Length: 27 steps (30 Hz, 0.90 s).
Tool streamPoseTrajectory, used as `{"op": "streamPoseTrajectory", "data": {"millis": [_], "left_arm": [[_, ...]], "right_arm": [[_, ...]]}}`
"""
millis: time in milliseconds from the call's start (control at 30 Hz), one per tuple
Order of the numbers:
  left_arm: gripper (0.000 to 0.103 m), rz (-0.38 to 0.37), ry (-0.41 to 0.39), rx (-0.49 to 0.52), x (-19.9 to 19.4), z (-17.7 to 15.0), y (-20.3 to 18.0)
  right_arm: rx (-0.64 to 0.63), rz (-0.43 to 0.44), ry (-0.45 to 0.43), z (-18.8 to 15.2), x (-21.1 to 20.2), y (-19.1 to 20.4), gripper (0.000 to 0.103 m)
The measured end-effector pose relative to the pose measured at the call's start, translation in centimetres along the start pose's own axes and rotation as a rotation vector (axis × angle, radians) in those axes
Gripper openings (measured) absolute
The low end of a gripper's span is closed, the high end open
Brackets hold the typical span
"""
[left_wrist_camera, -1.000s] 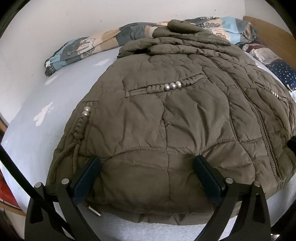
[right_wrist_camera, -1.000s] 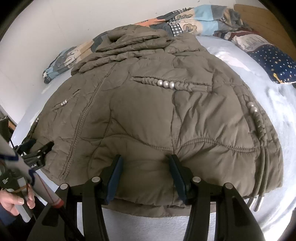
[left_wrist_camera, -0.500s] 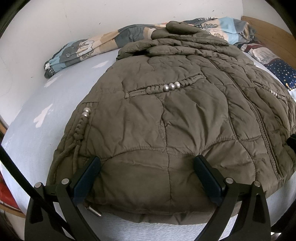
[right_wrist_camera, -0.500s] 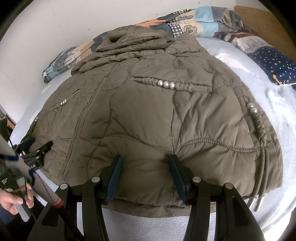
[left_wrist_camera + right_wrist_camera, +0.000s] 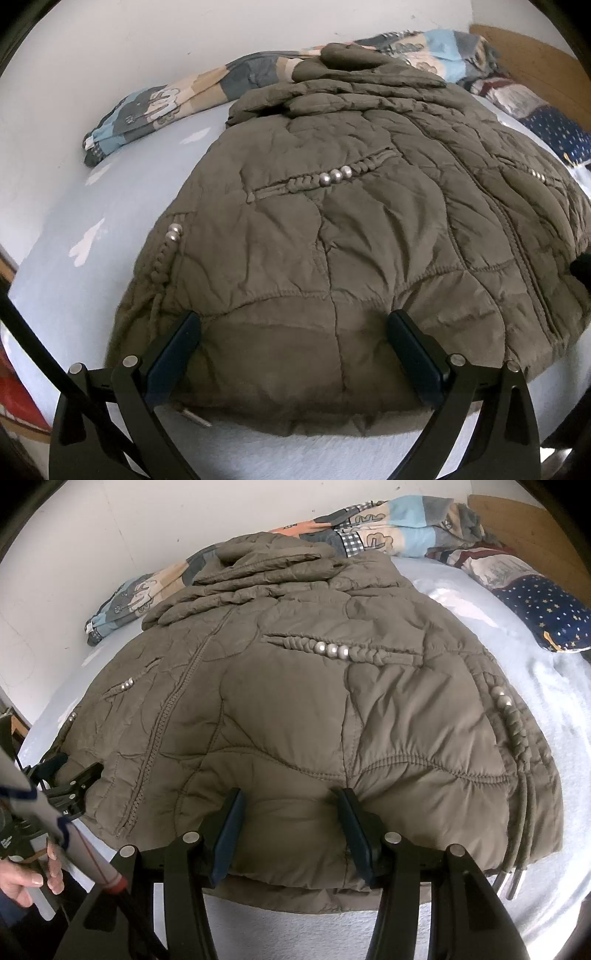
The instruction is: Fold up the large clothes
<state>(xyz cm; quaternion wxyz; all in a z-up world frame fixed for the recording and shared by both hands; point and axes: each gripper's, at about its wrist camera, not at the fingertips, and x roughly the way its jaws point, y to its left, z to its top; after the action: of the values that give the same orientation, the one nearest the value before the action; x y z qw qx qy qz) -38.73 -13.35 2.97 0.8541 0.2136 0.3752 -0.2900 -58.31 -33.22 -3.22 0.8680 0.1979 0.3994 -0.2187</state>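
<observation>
An olive quilted jacket (image 5: 332, 221) (image 5: 295, 709) lies spread on the bed, front up, hem nearest me, sleeves folded across the collar end. My left gripper (image 5: 293, 317) stands wide at the hem's left part, the padded hem between its fingers without visibly being squeezed. My right gripper (image 5: 289, 794) is narrower, and its blue pads (image 5: 225, 834) press in on a bulge of hem fabric. In the right wrist view the left gripper (image 5: 72, 771) sits at the jacket's left corner, with a person's hand (image 5: 22, 882) behind it.
The bed has a pale blue sheet (image 5: 92, 206) (image 5: 535, 686). A patterned duvet (image 5: 166, 107) (image 5: 388, 528) is bunched along the white wall. A star-print pillow (image 5: 546, 605) and a wooden headboard (image 5: 524, 520) lie far right. Drawcords with metal tips (image 5: 513, 878) hang at the right hem.
</observation>
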Motion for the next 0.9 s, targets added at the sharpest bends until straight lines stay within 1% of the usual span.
{"op": "streamPoseTrajectory", "data": {"millis": [67, 133, 200, 267, 367, 433, 500, 533, 567, 633, 667, 733, 900], "left_arm": [[0.101, -0.014, 0.006, -0.007, -0.7, 0.2, 0.6], [0.101, -0.028, 0.001, -0.039, -1.6, 0.2, 1.6], [0.101, -0.059, -0.010, -0.090, -2.8, 0.2, 3.0], [0.101, -0.062, -0.034, -0.146, -4.3, 0.3, 4.9], [0.101, -0.030, -0.053, -0.246, -5.6, 0.0, 8.2], [0.101, -0.017, -0.027, -0.332, -5.7, -0.3, 11.0], [0.101, -0.025, 0.016, -0.463, -4.9, -0.9, 14.3], [0.101, -0.047, 0.036, -0.528, -4.4, -1.2, 15.7], [0.101, -0.090, 0.072, -0.611, -3.6, -1.9, 17.2], [0.101, -0.160, 0.133, -0.718, -2.0, -2.8, 19.0], [0.101, -0.196, 0.149, -0.767, -1.4, -3.3, 19.6], [0.100, -0.233, 0.161, -0.812, -0.7, -3.8, 19.9], [0.100, -0.296, 0.162, -0.843, 0.6, -3.9, 19.5]], "right_arm": [[0.014, 0.012, 0.012, 0.3, -0.3, -0.1, 0.056], [0.055, 0.046, 0.022, 0.8, -1.0, -0.8, 0.061], [0.106, 0.087, 0.001, 1.1, -2.2, -1.9, 0.061], [0.148, 0.095, -0.031, 1.4, -3.5, -3.1, 0.063], [0.231, 0.103, -0.097, 1.7, -5.8, -5.5, 0.064], [0.290, 0.101, -0.140, 1.6, -7.1, -7.3, 0.067], [0.364, 0.068, -0.186, 1.4, -8.6, -9.6, 0.069], [0.404, 0.052, -0.204, 1.3, -9.1, -10.9, 0.071], [0.449, 0.043, -0.216, 1.1, -9.3, -12.1, 0.072], [0.539, 0.039, -0.216, 0.4, -9.4, -14.2, 0.072], [0.579, 0.044, -0.211, 0.1, -9.3, -15.0, 0.072], [0.661, 0.062, -0.189, -0.6, -8.4, -16.8, 0.072], [0.771, 0.124, -0.155, -1.7, -6.6, -18.3, 0.072]]}}
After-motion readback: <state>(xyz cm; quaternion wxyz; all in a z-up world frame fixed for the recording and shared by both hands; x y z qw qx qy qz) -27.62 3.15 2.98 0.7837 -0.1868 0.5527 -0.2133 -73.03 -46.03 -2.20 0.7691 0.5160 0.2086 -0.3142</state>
